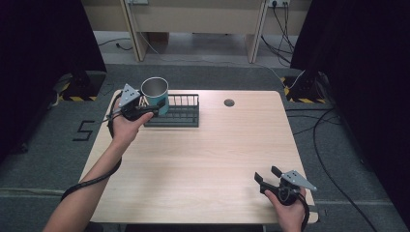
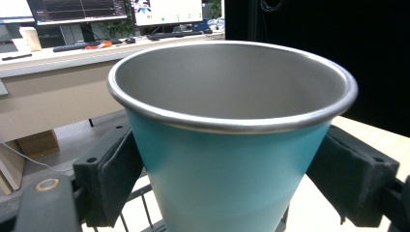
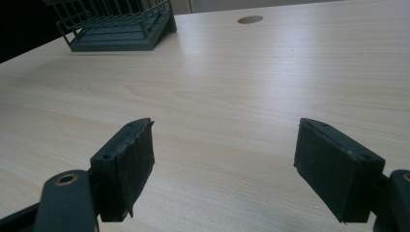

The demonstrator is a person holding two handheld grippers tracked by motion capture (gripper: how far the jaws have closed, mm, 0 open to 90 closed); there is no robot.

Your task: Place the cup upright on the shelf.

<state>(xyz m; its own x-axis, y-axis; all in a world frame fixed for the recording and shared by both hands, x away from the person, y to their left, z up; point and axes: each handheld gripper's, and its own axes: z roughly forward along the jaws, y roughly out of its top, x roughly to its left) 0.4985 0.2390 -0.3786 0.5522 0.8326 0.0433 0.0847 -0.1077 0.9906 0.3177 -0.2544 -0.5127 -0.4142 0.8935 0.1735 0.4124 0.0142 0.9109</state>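
Your left gripper (image 1: pixel 147 110) pinches the cup (image 1: pixel 155 94) by its teal sides, upright and mouth up, so it hangs level over the rack (image 1: pixel 181 112) near the table's (image 1: pixel 208 159) far left corner, seemingly ready to lower in. Your right gripper (image 1: pixel 266 176) rests spread and empty by the near right corner, clear of the work.

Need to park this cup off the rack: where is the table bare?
Bare wood runs from the rack forward to the near edge, and right past the grommet hole. Crowded only at the far-left corner, where the left gripper holds the cup, and around the right gripper.
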